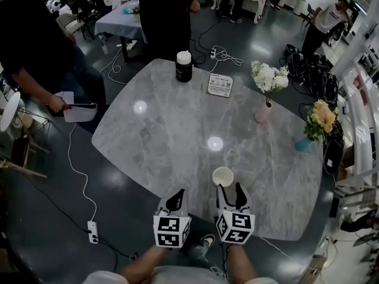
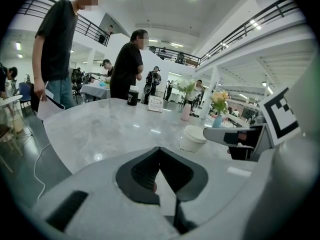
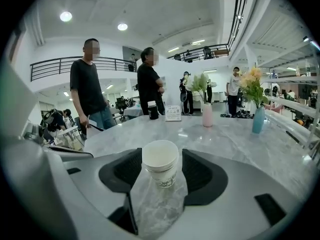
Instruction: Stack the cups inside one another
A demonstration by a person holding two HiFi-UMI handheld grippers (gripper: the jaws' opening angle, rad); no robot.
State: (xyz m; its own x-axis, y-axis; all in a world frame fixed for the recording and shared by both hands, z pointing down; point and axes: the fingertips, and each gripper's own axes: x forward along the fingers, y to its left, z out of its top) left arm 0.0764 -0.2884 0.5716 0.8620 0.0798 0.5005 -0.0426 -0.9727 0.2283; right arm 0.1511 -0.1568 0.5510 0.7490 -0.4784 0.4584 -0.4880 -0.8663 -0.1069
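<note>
A white paper cup [image 1: 222,176] stands upright on the grey marble table [image 1: 160,129], near its front edge. In the right gripper view the cup [image 3: 160,163] shows a second rim under the top one, like cups nested together. My right gripper [image 1: 230,189] is open just behind the cup, and the cup stands between its jaws with a gap on each side [image 3: 160,176]. My left gripper [image 1: 176,201] is to the cup's left, shut with nothing in it [image 2: 159,171]. The left gripper view shows the cup [image 2: 192,138] off to the right.
At the table's far side stand a black canister with a white lid [image 1: 183,66] and a printed card [image 1: 219,86]. A pink vase of white flowers [image 1: 262,112] and a teal vase of yellow flowers [image 1: 305,143] stand at the right. People stand beyond the table.
</note>
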